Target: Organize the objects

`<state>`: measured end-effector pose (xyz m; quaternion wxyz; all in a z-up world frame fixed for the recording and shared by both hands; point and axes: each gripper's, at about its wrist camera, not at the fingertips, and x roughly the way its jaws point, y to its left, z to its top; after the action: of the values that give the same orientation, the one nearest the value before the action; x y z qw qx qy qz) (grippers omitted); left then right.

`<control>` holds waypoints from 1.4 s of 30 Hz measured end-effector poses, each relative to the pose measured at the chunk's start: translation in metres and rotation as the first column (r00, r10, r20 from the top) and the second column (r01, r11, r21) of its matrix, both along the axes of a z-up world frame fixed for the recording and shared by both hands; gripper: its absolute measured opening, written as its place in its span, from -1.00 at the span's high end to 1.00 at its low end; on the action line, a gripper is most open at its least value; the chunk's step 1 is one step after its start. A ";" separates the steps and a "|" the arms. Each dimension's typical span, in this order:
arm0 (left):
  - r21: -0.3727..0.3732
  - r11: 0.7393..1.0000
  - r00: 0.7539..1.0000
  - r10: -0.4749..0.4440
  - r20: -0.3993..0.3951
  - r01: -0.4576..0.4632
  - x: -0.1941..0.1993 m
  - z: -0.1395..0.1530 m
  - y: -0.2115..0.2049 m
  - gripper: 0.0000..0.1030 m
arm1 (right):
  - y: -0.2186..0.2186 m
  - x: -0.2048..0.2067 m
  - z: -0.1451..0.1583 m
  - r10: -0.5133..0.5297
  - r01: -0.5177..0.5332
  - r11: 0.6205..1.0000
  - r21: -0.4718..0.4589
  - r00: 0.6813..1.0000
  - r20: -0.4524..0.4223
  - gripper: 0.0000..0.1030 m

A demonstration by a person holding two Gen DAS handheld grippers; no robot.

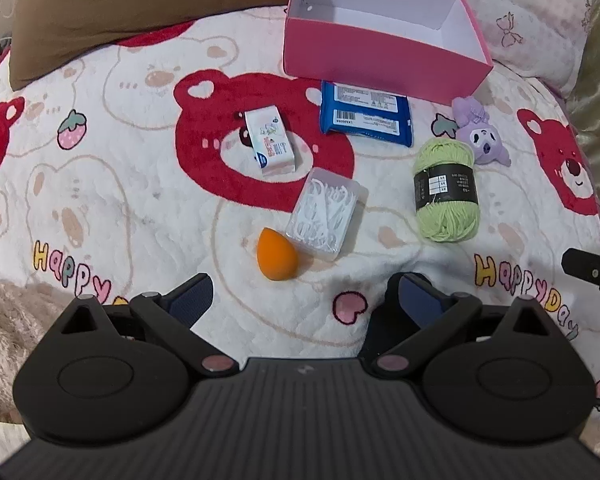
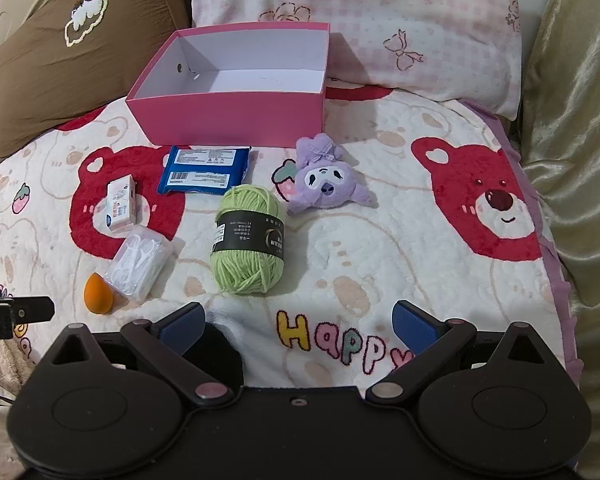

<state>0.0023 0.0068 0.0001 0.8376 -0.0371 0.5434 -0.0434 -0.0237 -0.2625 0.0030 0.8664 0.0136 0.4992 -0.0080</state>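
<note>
Objects lie scattered on the bear blanket (image 1: pixel 140 184). From the left wrist, the left gripper (image 1: pixel 302 294) stands wide apart, grasping nothing (orange sponge (image 1: pixel 276 255) just beyond its jaws). From the right wrist, the right gripper (image 2: pixel 300 322) is released too; green yarn (image 2: pixel 247 240) lies ahead, nearer its left finger, the pink box (image 2: pixel 236 120) further back.

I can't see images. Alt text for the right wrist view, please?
An empty pink box sits on a bear-print blanket, with green yarn, a purple plush and small packages before it; the open right gripper holds nothing.
</note>
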 end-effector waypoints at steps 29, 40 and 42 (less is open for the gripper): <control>-0.029 0.998 0.991 0.061 0.121 -0.058 -0.008 0.009 0.011 -0.97 | -0.005 -0.001 -0.005 -0.015 0.015 1.000 0.011 1.000 -0.009 -0.96; 0.023 0.998 0.987 0.047 0.151 -0.051 -0.010 0.010 0.010 -0.98 | -0.004 0.000 -0.008 -0.014 0.015 1.000 0.016 1.000 -0.021 -0.96; 0.023 0.998 0.988 0.051 0.147 -0.055 -0.010 0.009 0.011 -0.98 | -0.004 -0.001 -0.008 -0.013 0.013 1.000 0.018 1.000 -0.020 -0.96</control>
<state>-0.0073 0.0180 0.0089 0.8764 -0.0368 0.4799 -0.0164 -0.0246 -0.2665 -0.0048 0.8610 0.0248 0.5079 -0.0093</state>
